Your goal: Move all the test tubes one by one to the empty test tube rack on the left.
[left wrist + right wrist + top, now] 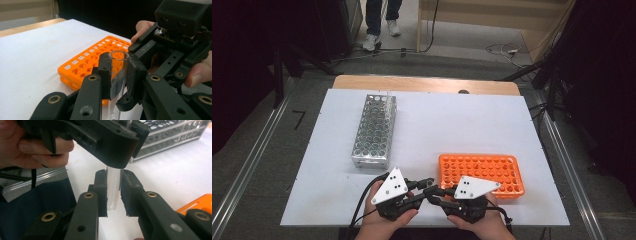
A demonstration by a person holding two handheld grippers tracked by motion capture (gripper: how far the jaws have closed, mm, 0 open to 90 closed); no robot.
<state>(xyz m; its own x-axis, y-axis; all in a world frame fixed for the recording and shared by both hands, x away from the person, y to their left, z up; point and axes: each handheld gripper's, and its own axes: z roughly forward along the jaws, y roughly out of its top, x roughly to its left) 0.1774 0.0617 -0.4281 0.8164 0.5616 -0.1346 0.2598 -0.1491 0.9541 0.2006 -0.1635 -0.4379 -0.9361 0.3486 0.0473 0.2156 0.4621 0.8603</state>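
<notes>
A clear glass test tube [119,75], round-mouthed and empty, stands upright between the two hand-held grippers at the near edge of the white rectangular tabletop [452,125]. In the left gripper view its open rim rises just above the jaw tips; in the right gripper view its rounded bottom [113,206] hangs between that gripper's jaws, above the white surface.

Beyond the left gripper [422,186], well ahead of it, lies a long silver metal rack [374,131] of round holes. Just ahead of the right gripper [437,196], nearly touching it, sits a flat orange plastic rack [482,172] pierced with rows of holes. In the left gripper view this orange rack [87,67] lies directly behind the tube. On the floor past the far edge of the table a person's legs and white shoes [381,35] can be seen.

The left gripper [119,82] is closed on the tube, both black jaw pads pressed against the glass near its top. The right gripper [113,195] has its jaws narrowly parted around the lower tube, each pad beside the glass; whether they actually touch it I cannot tell. The two grippers meet tip to tip, each held in one hand [384,225].
</notes>
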